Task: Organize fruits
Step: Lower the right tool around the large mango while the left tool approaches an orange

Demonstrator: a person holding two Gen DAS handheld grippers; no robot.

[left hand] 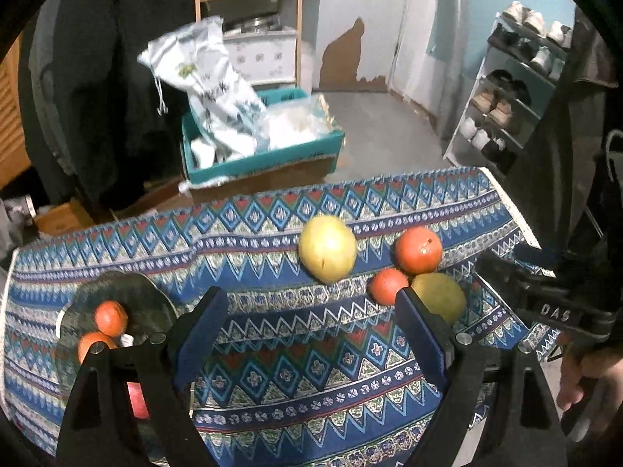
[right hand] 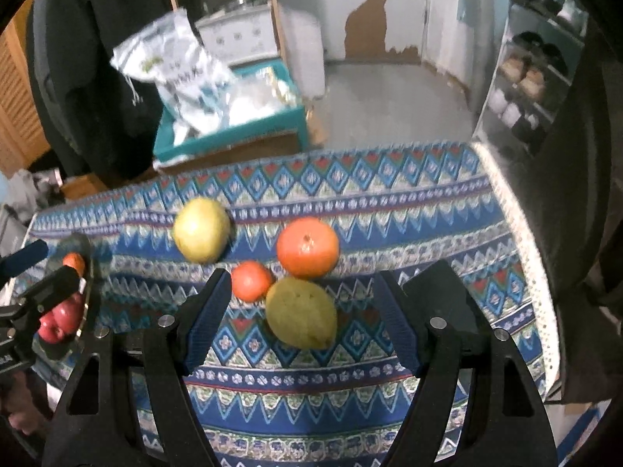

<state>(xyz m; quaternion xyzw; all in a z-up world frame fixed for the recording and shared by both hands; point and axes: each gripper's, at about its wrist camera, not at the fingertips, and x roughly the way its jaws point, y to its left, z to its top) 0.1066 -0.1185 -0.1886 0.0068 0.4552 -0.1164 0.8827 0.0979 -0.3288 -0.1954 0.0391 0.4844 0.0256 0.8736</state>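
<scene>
Pear (right hand: 300,313) sits at six o'clock of the big orange (right hand: 307,247), between the empty, wide-apart fingers of the right gripper (right hand: 301,319). Looks firm but smooth-skinned, so grab its belly. Left gripper (left hand: 311,334) gapes empty too.

Black grippers (left hand: 311,311), blue ribbed pads (right hand: 206,319), silver screws.

Two yellow-green pears (right hand: 201,229) (right hand: 300,312), two oranges (right hand: 307,247) (right hand: 251,281) clustered on cloth, more fruit on dark plate (left hand: 117,292)
</scene>
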